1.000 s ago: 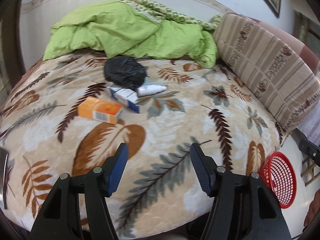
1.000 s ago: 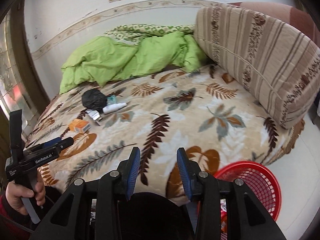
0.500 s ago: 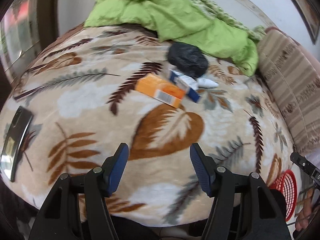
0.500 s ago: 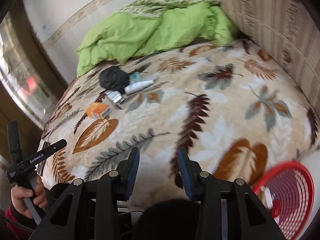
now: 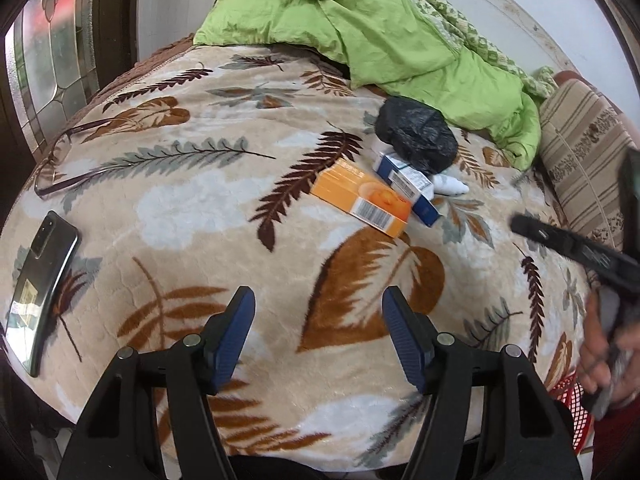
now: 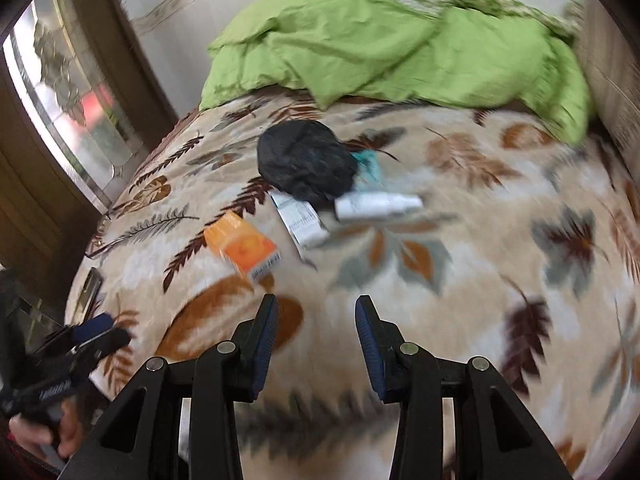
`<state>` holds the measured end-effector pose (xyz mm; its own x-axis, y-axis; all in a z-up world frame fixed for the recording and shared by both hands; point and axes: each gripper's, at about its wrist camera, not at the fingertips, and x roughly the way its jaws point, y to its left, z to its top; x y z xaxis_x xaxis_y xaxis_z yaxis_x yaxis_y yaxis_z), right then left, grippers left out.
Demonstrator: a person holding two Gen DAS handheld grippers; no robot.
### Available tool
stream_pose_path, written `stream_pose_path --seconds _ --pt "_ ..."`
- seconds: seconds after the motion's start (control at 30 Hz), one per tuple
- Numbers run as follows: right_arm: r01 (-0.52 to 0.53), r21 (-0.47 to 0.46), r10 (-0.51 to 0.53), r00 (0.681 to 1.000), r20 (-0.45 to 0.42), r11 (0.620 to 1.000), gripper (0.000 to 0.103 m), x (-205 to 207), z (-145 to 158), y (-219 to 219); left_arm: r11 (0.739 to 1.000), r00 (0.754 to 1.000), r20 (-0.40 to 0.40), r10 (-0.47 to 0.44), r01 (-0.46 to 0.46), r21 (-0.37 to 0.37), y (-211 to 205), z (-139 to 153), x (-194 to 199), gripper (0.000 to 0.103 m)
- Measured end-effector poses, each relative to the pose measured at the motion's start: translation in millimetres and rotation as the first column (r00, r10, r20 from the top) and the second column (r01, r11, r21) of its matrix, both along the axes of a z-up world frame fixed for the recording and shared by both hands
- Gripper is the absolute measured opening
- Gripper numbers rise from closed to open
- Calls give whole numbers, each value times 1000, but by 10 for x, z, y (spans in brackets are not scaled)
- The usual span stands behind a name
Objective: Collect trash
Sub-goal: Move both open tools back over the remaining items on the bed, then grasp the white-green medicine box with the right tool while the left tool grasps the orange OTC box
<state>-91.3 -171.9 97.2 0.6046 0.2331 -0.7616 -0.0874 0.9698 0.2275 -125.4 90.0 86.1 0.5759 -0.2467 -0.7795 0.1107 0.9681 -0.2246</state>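
A small pile of trash lies mid-bed on the leaf-print blanket (image 5: 192, 208): an orange box (image 5: 362, 198) (image 6: 242, 246), a blue-and-white box (image 5: 408, 186) (image 6: 300, 220), a crumpled black bag (image 5: 416, 140) (image 6: 306, 162), a white bottle (image 5: 450, 186) (image 6: 376, 206) and a teal scrap (image 6: 370, 164). My left gripper (image 5: 318, 334) hovers over the near part of the bed, its jaws opening with nothing between them. My right gripper (image 6: 316, 338) is open and empty, short of the orange box.
A phone (image 5: 42, 292) and a pair of glasses (image 5: 60, 160) lie on the bed's left side. A green duvet (image 5: 380, 36) is bunched at the back, with a striped cushion (image 5: 584, 168) on the right. A red basket (image 5: 576, 412) sits low by the bed's right edge.
Both grippers have swung left and come closer over the bed. The trash pile looks larger in both views. The red basket has left the right wrist view.
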Motion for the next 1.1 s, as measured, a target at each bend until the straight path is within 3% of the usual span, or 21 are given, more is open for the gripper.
stream_pose_path --seconds 0.17,0.4,0.73,0.9,1.1 --pt "-69 -64 67 997 -26 996 43 624 -173 279 1000 1000 -13 21 -21 -19 119 -42 97 65" --pt "-144 -142 134 988 -73 979 43 1190 -429 535 999 1000 -27 9 -10 -34 141 -89 213 65" --pt "-180 -200 150 976 -156 963 43 1576 -782 671 998 999 -52 -7 4 -65 135 -192 304 65" --pt "-181 -128 161 975 -152 975 41 1424 -781 745 996 998 -58 4 -9 -90 196 -193 319 65" --pt "-263 69 272 941 -202 962 41 836 -752 1047 992 997 -74 26 -35 -120 274 -185 333 65"
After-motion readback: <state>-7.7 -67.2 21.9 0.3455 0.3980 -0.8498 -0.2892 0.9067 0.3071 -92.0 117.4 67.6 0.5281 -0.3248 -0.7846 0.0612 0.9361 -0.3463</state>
